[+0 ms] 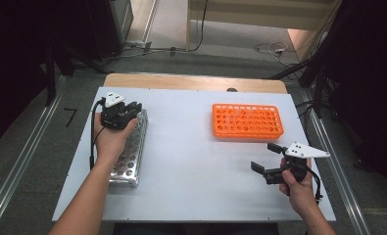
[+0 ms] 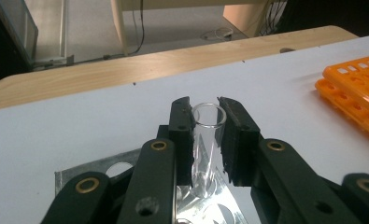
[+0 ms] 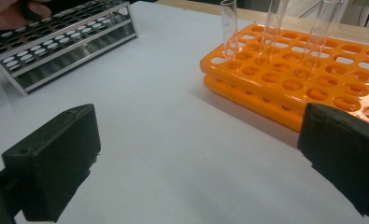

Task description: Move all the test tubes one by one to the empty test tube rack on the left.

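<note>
One clear glass test tube (image 2: 206, 140) is clamped upright between the jaws of the left gripper (image 1: 127, 111), its foot down in a hole at the far end of the metal rack (image 1: 130, 152), at about 10 o'clock on the white table (image 1: 191, 166). Right gripper (image 1: 268, 157) hovers at 4 o'clock, jaws wide apart and empty, just short of the orange rack (image 1: 247, 120), which holds three tubes (image 3: 230, 30).

Risks, as judged:
- Grip sits just below the rim; glass is slick, so the tube may slip or tilt.
- A skewed lift could bind the tube in its hole and drag or tip the metal rack.
- Overtight pads could crack the thin wall.
</note>
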